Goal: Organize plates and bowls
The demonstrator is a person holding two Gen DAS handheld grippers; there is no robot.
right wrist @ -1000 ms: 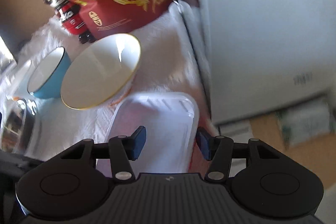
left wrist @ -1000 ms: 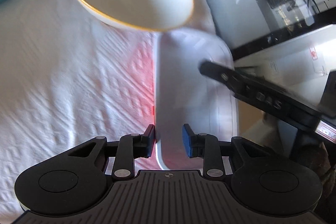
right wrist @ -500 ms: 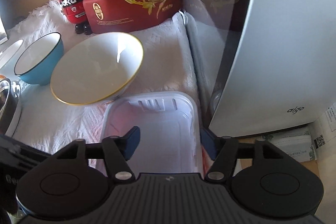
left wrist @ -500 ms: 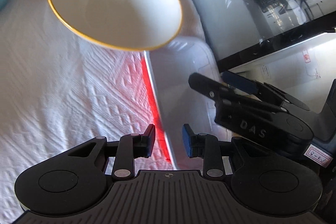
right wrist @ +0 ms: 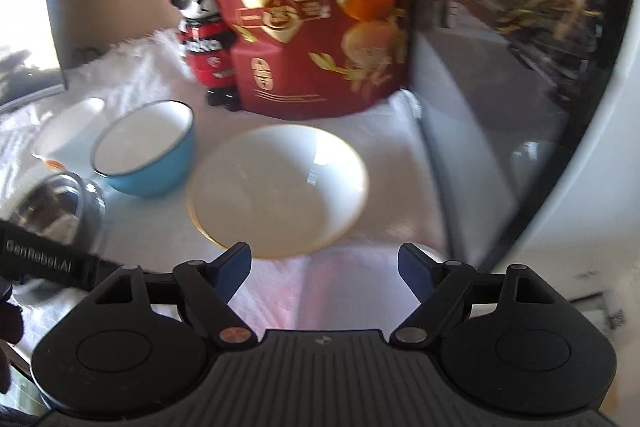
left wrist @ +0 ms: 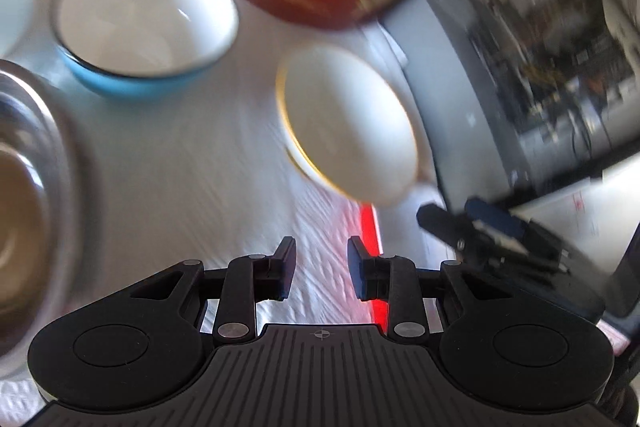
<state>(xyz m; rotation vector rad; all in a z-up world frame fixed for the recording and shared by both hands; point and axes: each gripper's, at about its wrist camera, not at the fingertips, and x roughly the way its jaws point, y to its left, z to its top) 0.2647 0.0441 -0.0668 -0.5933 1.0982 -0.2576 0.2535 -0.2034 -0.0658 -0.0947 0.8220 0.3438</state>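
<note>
We hold both grippers above a white textured cloth (left wrist: 192, 167), and neither grips anything. Our left gripper (left wrist: 321, 269) keeps its jaws narrowly parted over bare cloth. Our right gripper (right wrist: 323, 271) is spreading its jaws wide above a clear plastic tray (right wrist: 344, 291), with nothing pressed between them.

The gold-rimmed white bowl (right wrist: 278, 189) sits just beyond the tray, the blue bowl (right wrist: 146, 151) to its left, and a steel bowl (left wrist: 24, 187) nearer on the left.

The white bowl's rim seems to overlap the tray's far edge, so a careless reach could tip it or slide the light tray. Both views are blurred, which makes aiming harder.

The red bag (right wrist: 308, 7) at the far side reads "QUAIL EGGS"; the left gripper's side reads "GenRobot.AI".
</note>
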